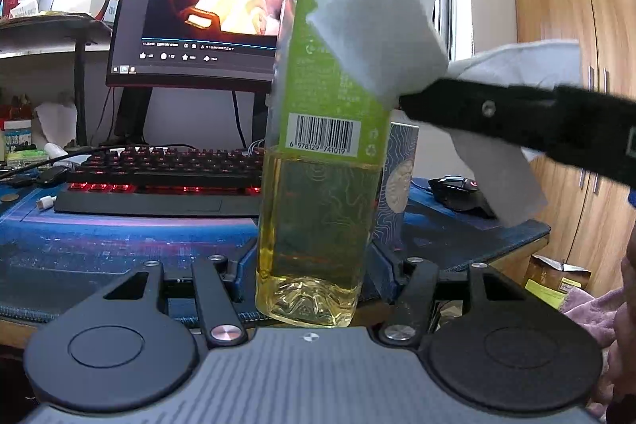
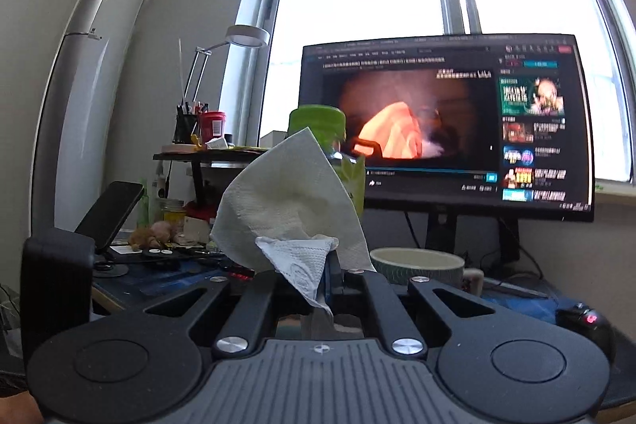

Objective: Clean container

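A clear bottle (image 1: 318, 146) with a green label, a green cap and yellow liquid stands upright between the fingers of my left gripper (image 1: 314, 265), which is shut on its lower part. My right gripper (image 1: 413, 104) comes in from the right, shut on a white paper towel (image 1: 377, 10) that lies against the bottle's upper label. In the right wrist view the paper towel (image 2: 294, 201) is pinched in my right gripper (image 2: 324, 265) and hides most of the bottle; the green cap (image 2: 317, 122) shows above it.
A monitor (image 1: 206, 2) plays a video behind a red-lit keyboard (image 1: 163, 169) on a blue desk mat (image 1: 119, 237). A patterned box (image 1: 399, 177) stands right behind the bottle. A black mouse (image 1: 461, 191) lies to the right. A bowl (image 2: 417, 263) sits under the monitor.
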### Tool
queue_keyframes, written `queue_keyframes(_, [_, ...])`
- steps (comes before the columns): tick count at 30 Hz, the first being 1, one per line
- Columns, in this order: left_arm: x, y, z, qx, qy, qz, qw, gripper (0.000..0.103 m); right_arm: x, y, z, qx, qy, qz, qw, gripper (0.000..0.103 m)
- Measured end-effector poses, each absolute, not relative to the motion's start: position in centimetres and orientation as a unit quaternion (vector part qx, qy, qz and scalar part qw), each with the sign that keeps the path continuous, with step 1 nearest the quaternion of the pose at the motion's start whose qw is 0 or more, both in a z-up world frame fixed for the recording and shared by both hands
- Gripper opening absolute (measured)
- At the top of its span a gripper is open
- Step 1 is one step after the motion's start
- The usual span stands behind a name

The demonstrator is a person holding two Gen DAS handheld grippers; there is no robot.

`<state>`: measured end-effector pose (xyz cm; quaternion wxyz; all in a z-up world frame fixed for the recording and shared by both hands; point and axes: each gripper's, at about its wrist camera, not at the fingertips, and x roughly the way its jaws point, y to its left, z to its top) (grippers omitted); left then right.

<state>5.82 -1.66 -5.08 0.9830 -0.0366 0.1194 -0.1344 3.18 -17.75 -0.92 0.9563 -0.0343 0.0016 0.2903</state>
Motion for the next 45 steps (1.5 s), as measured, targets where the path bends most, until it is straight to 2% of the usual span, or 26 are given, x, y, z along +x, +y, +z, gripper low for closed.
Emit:
queue_keyframes(12, [5.8,-1.9,-5.5,-0.034,0.124,-0.131,0.983,0.061,3.8,-18.1,-1.4,-0.032,0.013,0.284,0.958,0.005])
queue_keyframes(19, [5.9,-1.9,-5.4,-0.037,0.124,-0.13,0.983,0.061,2.5,-17.6,-0.6,-0.035,-0.012,0.299,0.953,0.005])
queue_keyframes(28, [6.0,-1.9,-5.4,-0.039,0.124,-0.131,0.983,0.061,4.3,-18.1,-1.7,-0.034,0.024,0.277,0.96,0.005])
queue_keyframes(37, [6.0,-2.0,-5.4,-0.039,0.125,-0.13,0.983,0.061,2.6,-17.5,-0.6,-0.036,-0.011,0.3,0.953,0.005])
queue_keyframes(45, [5.9,-2.3,-5.6,-0.029,0.124,-0.125,0.984,0.061,4.0,-18.0,-1.6,-0.029,0.013,0.288,0.957,0.006])
